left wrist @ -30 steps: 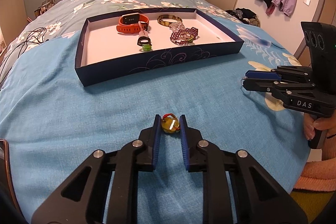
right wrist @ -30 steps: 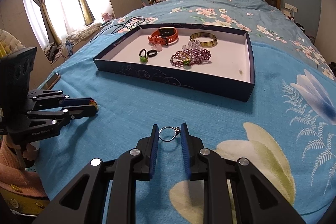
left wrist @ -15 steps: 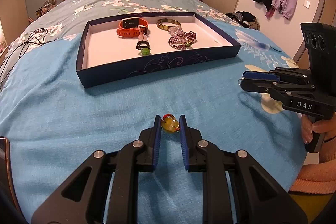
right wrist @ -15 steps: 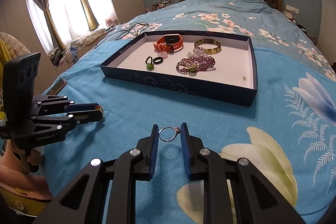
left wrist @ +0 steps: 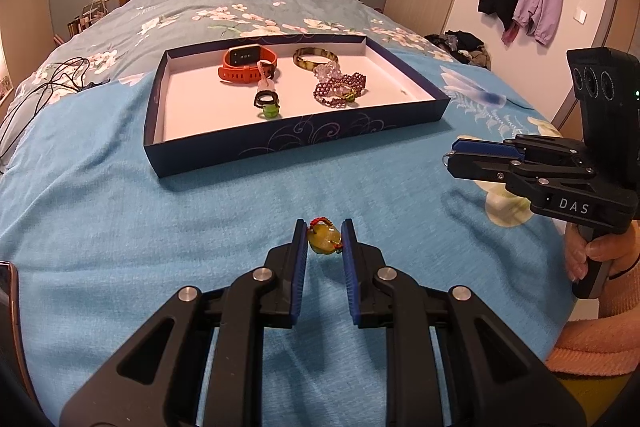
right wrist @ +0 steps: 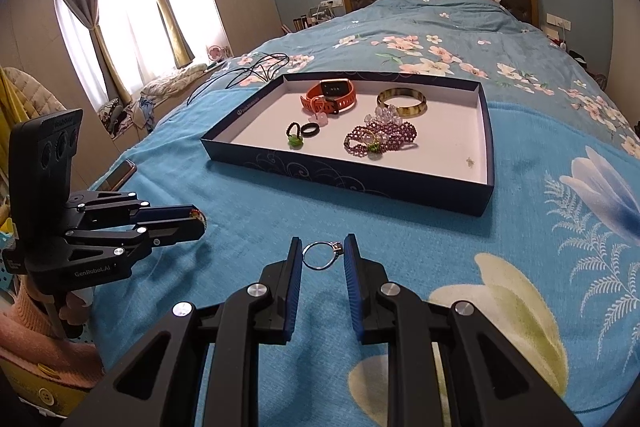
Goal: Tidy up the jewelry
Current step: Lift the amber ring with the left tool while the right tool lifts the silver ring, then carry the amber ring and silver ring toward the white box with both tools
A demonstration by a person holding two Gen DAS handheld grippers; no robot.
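The bed [left wrist: 120,211] with its blue blanket fills both views, and the dark box tray [left wrist: 304,143] lies on it, well ahead of both grippers. Compared with one second ago the tray looks smaller and farther, and more of the room shows above it, so both grippers have pulled back and a little up. I judge that the two pieces are now lifted and the carry to the tray comes next.

Inside the tray [right wrist: 486,187] already lie an orange watch [right wrist: 330,95], a bangle [right wrist: 401,102], purple beads [right wrist: 380,139] and small rings [right wrist: 302,133].

The left gripper [left wrist: 325,241] is clamped on a yellow-green pendant [left wrist: 323,239] with a red cord, held above the blanket. The right gripper [right wrist: 323,254] is clamped on a thin silver ring [right wrist: 321,255], also above the blanket.

From the left view, the ring is only a small loop at the tip. A small speck [right wrist: 469,161] in the tray corner is perhaps an earring; it is too small to tell. A phone [right wrist: 120,174] lies at the bed edge, partly cut off.
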